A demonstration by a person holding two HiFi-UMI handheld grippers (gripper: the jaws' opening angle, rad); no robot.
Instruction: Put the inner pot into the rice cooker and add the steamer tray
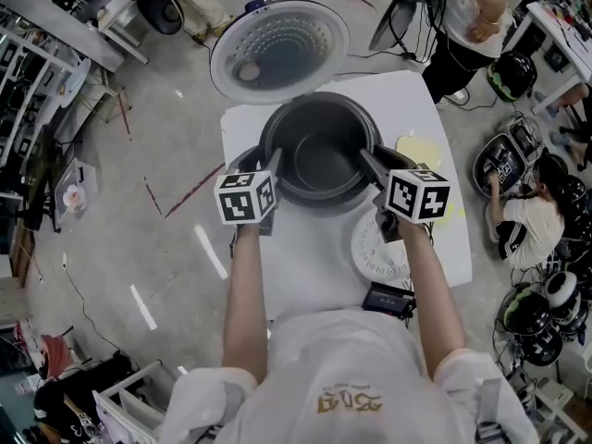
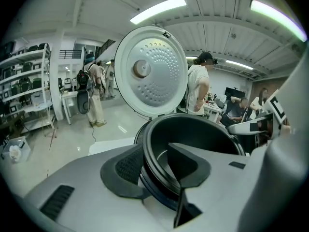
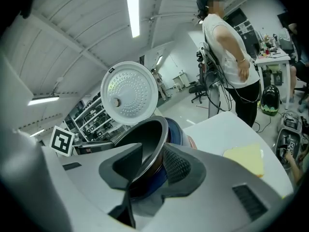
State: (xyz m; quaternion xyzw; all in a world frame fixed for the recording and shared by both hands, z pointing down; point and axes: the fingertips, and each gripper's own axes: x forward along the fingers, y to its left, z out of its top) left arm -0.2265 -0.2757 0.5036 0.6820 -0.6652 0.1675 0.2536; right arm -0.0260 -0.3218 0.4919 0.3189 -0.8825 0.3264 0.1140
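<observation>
Rice cooker (image 1: 324,207), lid raised; inner pot (image 1: 319,160) seated inside. Left gripper (image 1: 274,159) and right gripper (image 1: 368,161) placed at the cooker's left and right sides. Steamer tray (image 1: 370,248) laid beside cooker.

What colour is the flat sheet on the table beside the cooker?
Pale yellow. The flat sheet shows best in the right gripper view.

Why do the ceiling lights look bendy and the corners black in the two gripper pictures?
Left gripper view: the wide-angle lens curves the ceiling light and leaves dark corners. Right gripper view: the same bending on its ceiling light. Head view: straighter and evenly lit, with bright streaks of glare on the floor.
</observation>
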